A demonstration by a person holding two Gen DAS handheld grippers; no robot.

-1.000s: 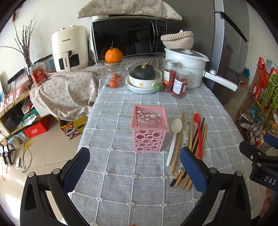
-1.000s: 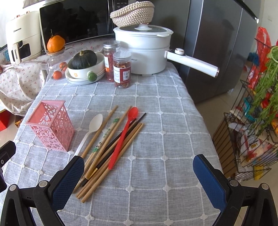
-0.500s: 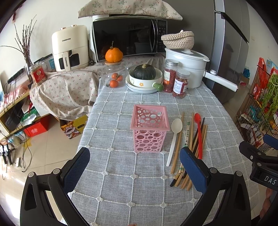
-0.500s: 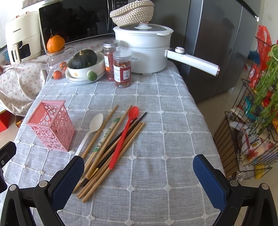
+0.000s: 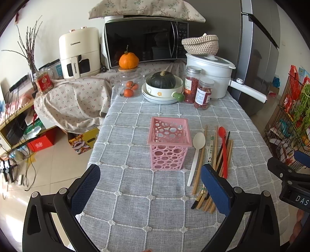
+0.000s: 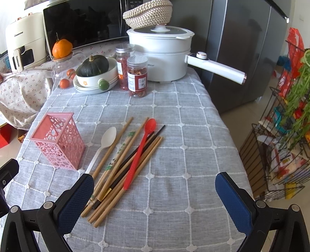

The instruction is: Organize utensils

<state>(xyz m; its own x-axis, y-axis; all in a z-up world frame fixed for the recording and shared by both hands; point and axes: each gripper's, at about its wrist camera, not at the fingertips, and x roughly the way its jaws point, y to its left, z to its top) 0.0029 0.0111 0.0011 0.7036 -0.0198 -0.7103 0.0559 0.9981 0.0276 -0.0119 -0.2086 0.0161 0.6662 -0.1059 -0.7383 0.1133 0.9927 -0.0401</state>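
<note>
We hold both grippers spread, empty: left gripper, right gripper. Bundle of wooden chopsticks runs diagonally, ends beside right's inner pad; right's nearer.

At the back of the worktop, under its grey checked cloth, a white pot with a long handle carries a woven basket on its lid. Two red-filled jars stand just beside it. Left of them a dark green squash sits in a bowl on stacked plates. Behind are a microwave, an orange and a white air fryer. A grey fridge stands on the right.
</note>
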